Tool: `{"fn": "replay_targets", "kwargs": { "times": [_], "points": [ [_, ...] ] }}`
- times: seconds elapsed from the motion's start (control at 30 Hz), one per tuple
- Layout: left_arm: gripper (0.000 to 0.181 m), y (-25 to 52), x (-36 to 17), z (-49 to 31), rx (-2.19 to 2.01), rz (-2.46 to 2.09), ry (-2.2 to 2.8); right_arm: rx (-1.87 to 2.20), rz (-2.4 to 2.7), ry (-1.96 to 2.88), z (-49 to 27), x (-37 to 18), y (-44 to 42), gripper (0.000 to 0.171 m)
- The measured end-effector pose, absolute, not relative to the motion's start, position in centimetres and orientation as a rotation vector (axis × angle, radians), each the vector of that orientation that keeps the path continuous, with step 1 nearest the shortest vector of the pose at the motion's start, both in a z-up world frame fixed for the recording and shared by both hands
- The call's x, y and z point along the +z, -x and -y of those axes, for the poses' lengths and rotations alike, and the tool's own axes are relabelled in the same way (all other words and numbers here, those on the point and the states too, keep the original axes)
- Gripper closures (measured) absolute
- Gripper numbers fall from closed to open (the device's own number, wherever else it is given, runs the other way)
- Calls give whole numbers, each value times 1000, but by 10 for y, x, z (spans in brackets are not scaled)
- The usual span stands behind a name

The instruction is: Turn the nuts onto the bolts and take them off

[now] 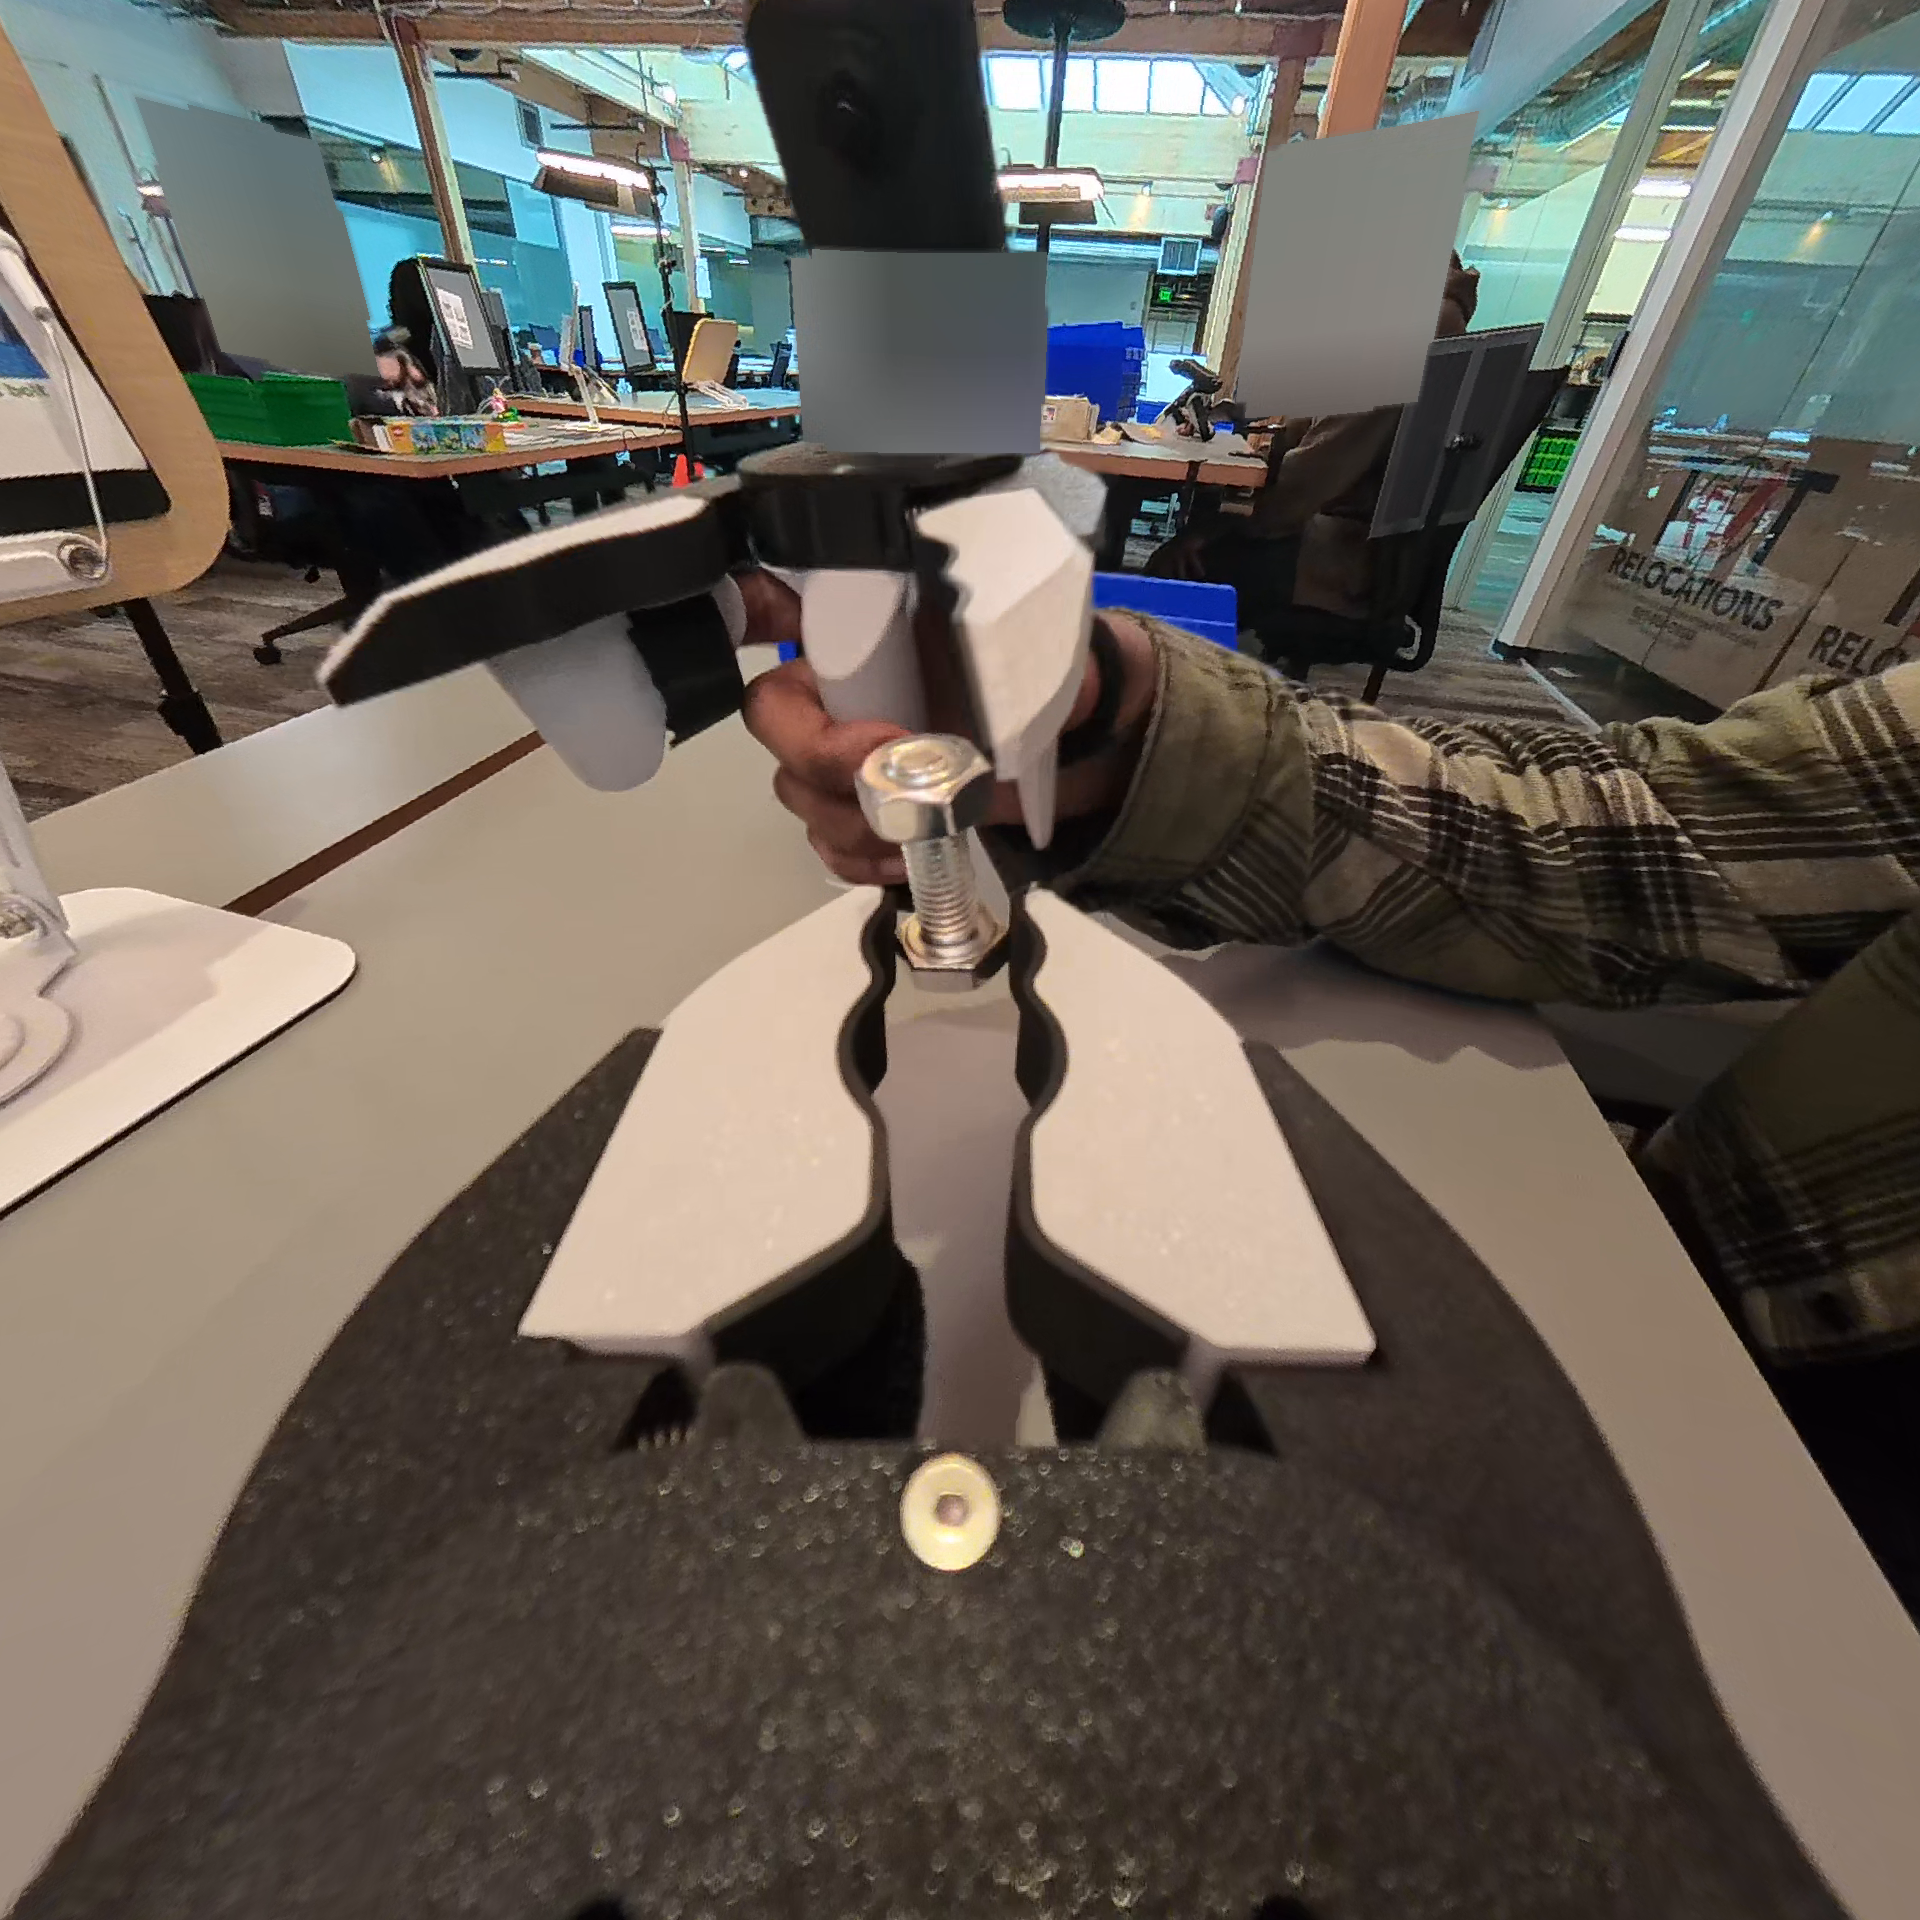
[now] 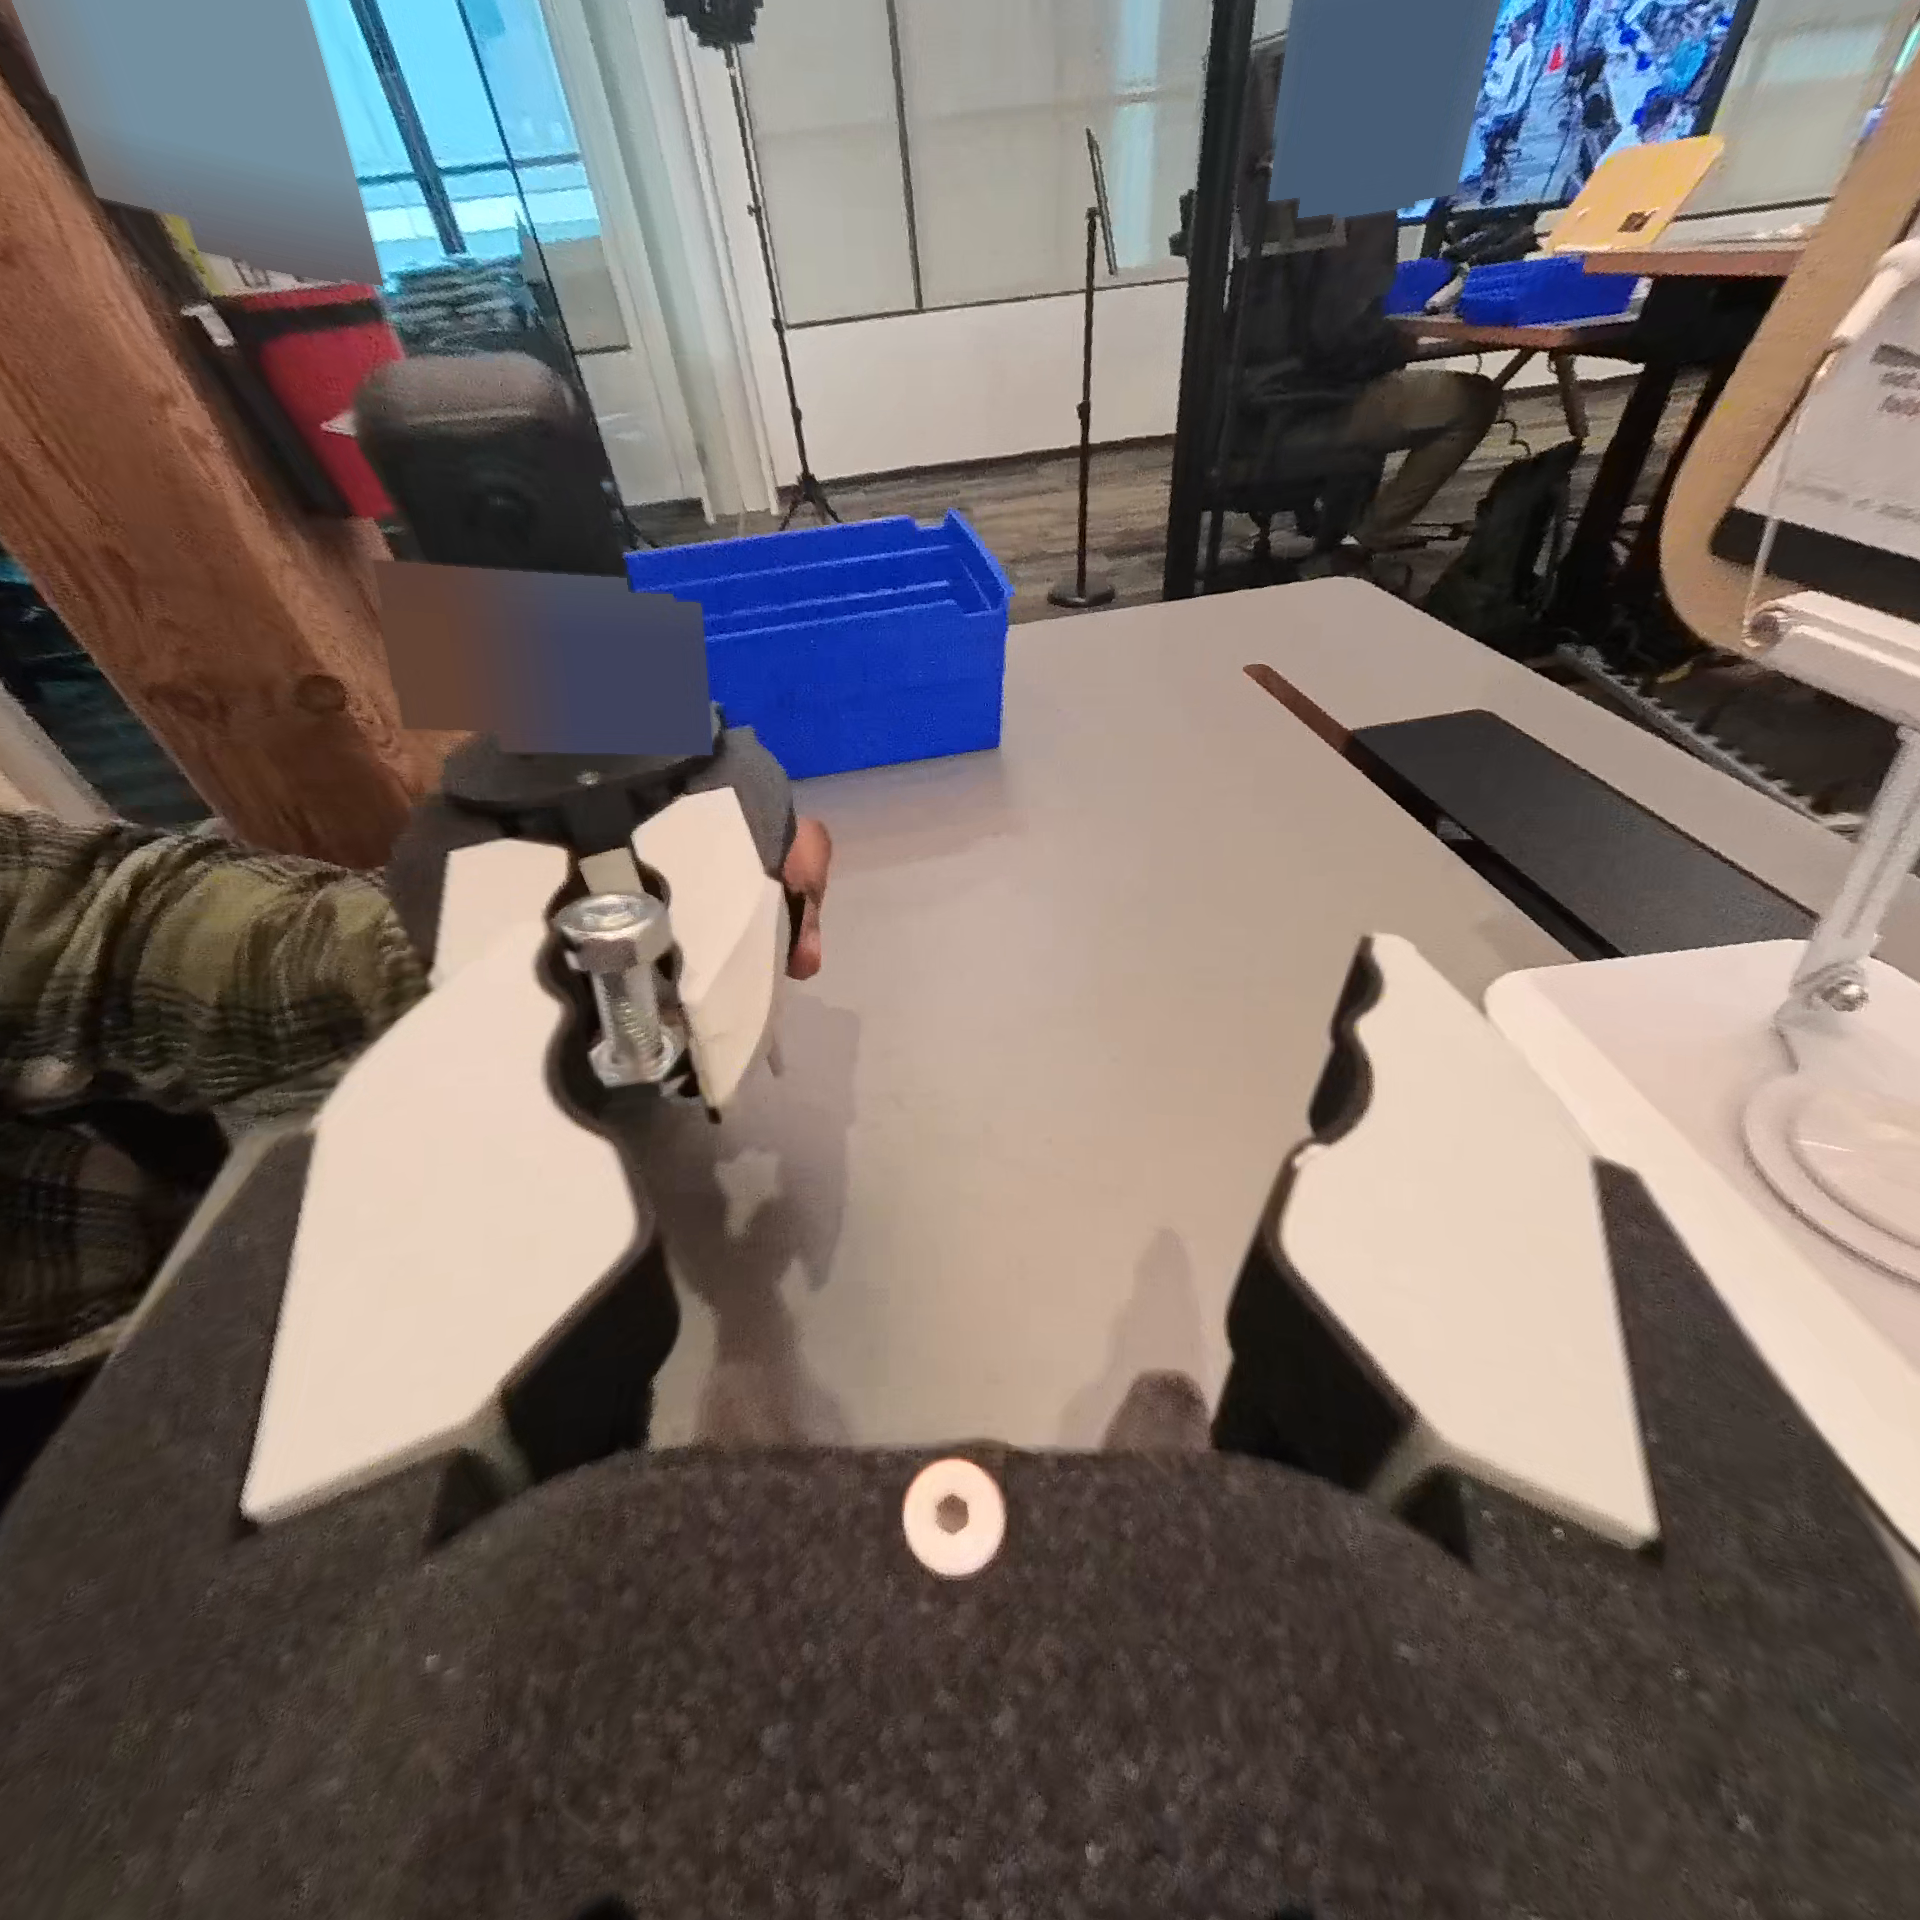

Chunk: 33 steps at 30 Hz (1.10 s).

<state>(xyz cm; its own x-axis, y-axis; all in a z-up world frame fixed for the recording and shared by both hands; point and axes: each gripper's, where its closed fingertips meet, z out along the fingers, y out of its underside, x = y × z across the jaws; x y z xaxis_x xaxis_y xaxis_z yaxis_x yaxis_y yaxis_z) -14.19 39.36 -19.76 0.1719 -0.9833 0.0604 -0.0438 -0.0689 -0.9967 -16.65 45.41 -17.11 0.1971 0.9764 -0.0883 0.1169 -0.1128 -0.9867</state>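
Observation:
A silver bolt (image 1: pixel 928 831) stands upright with its hex head on top and a hex nut (image 1: pixel 943 961) threaded on near its lower end. My left gripper (image 1: pixel 951 935) is shut on the nut and holds it just above the grey table (image 1: pixel 468 935). My right gripper (image 2: pixel 956 997) is wide open and empty. Its left finger (image 2: pixel 468 1195) is beside the left gripper (image 2: pixel 634 1081) and the bolt (image 2: pixel 618 987). In the left wrist view its spread fingers (image 1: pixel 1023 623) hang behind and above the bolt head, held by a hand in a plaid sleeve (image 1: pixel 1455 831).
A blue bin (image 2: pixel 852 655) stands at the table's far edge. A white stand with a flat base (image 2: pixel 1766 1143) sits at the right, and also shows in the left wrist view (image 1: pixel 156 1018). A black strip (image 2: pixel 1558 810) lies beyond it. A wooden post (image 2: pixel 156 571) rises at the left. Measured from the fingertips, the flat base (image 2: pixel 1766 1143) is 25 centimeters or so from the right gripper and 35 centimeters from the left.

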Motion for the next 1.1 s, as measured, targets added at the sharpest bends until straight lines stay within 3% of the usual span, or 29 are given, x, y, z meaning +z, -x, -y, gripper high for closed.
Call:
{"fn": "replay_targets", "kwargs": {
  "times": [0.07, 0.43, 0.5, 1.1],
  "points": [
    [161, 142, -198, -393, -1082, -1100, 1372, 1029, 1088, 1477, -464, -171, 158, 44],
    [161, 142, -199, -395, -1047, -1102, 1380, 1013, 1143, 1486, -459, -175, 165, 33],
    [161, 144, -199, -397, -1041, -1096, 1383, 1014, 1109, 1513, -467, -177, 155, 45],
    [161, 142, -200, -396, -1047, -1097, 1382, 1080, 1141, 1427, -450, -163, 164, 41]
  ]
}}
